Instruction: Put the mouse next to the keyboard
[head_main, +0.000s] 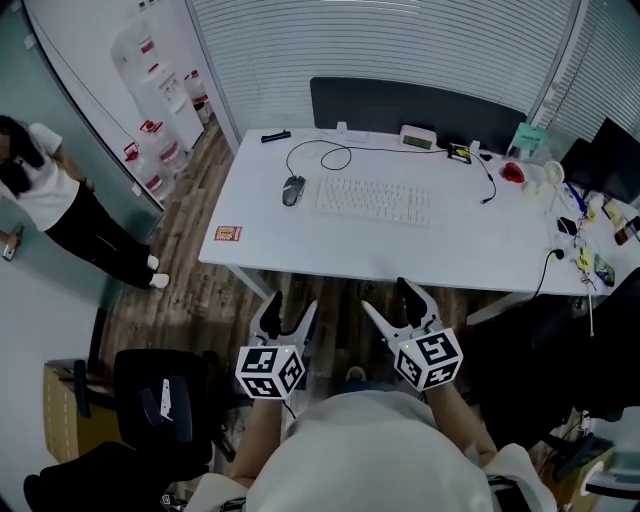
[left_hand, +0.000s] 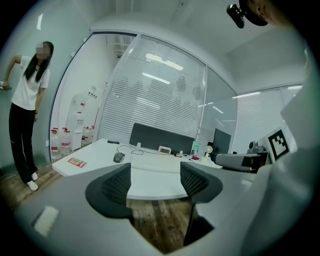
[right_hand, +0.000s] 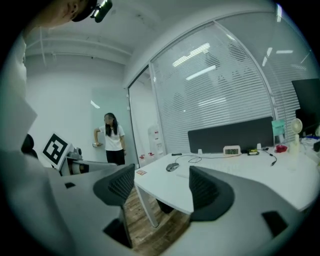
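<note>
Both grippers held short of white table (head_main: 330, 245), above wooden floor (head_main: 200, 300). Left gripper (head_main: 291, 306) — jaws spread, nothing between. Right gripper (head_main: 389, 298) — jaws likewise spread, empty. Mouse (head_main: 293, 189) seen on table, just left of keyboard (head_main: 373, 200), cable (head_main: 330, 155) looped at far side.

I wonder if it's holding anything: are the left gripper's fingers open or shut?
Open. The left gripper has its fingers apart; only the table and wooden floor show between them.
</note>
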